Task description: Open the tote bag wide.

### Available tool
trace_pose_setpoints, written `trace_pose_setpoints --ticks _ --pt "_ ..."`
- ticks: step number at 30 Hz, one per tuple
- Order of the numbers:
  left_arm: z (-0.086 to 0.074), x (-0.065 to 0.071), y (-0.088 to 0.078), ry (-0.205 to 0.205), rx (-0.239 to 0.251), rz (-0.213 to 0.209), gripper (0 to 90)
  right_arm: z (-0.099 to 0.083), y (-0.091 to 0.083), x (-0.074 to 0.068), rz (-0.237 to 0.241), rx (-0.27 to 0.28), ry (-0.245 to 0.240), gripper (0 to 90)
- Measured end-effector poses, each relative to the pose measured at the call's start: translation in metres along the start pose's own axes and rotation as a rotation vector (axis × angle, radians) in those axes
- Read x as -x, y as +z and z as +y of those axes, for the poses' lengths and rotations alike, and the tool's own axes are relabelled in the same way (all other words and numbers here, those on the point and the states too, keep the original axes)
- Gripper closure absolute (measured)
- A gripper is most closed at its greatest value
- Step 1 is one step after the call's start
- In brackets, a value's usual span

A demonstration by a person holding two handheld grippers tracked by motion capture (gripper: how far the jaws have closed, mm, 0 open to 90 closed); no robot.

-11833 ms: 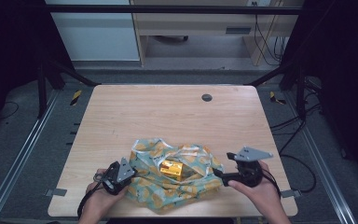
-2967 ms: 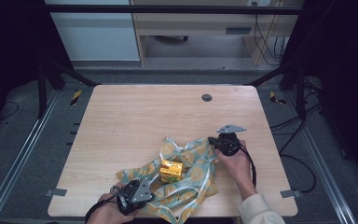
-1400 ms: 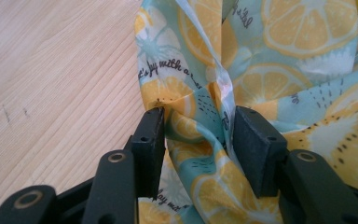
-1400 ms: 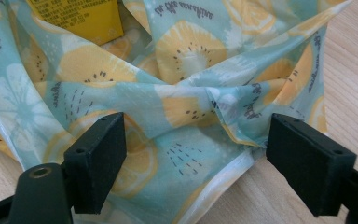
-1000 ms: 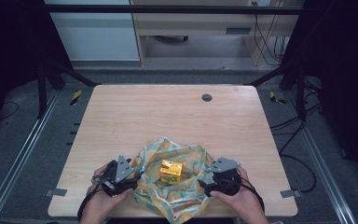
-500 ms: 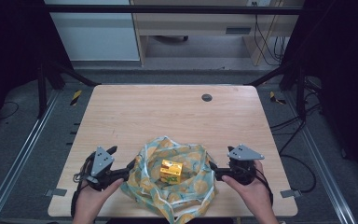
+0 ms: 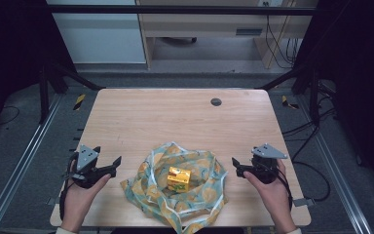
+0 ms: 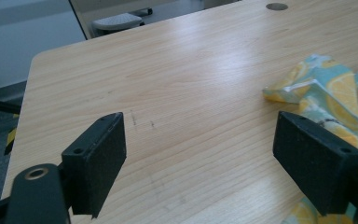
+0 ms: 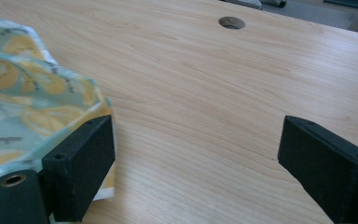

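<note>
Now both of my grippers have let the lemon-print cloth (image 7: 175, 192) go and drawn outward: left gripper (image 7: 115, 165) fingers just widened, empty; right gripper (image 7: 235, 166) wide, empty. Cloth lies bunched around the yellow box (image 7: 178, 178), mid-front of the counter (image 7: 175, 117), so the wrapping still needs closing.

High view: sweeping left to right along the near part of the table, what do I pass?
Left gripper, jaws open → lemon-print cloth → yellow box on that cloth → right gripper, jaws open.
</note>
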State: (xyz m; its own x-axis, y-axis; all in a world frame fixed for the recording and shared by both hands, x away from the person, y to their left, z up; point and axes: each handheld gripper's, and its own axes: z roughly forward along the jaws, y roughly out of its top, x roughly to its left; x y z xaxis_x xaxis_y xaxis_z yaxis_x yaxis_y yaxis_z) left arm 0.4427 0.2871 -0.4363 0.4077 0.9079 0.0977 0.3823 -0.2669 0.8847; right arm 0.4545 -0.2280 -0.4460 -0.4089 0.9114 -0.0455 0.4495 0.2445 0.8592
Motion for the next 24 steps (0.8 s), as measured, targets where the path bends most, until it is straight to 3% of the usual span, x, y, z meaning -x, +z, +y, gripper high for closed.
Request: trace_pose_setpoints --ticks 10,21,24 --pt "-0.006 -0.016 0.004 -0.005 -0.030 0.039 14.2 -0.008 0.006 0.021 -0.079 -0.002 0.055 7.1" --pt "-0.013 -0.030 0.010 -0.011 -0.064 0.055 12.2 -0.020 0.006 0.045 -0.112 -0.034 0.116 6.9" --pt "-0.017 -0.034 0.015 -0.007 -0.097 0.044 10.5 -0.025 0.007 0.049 -0.114 -0.051 0.129 6.8"
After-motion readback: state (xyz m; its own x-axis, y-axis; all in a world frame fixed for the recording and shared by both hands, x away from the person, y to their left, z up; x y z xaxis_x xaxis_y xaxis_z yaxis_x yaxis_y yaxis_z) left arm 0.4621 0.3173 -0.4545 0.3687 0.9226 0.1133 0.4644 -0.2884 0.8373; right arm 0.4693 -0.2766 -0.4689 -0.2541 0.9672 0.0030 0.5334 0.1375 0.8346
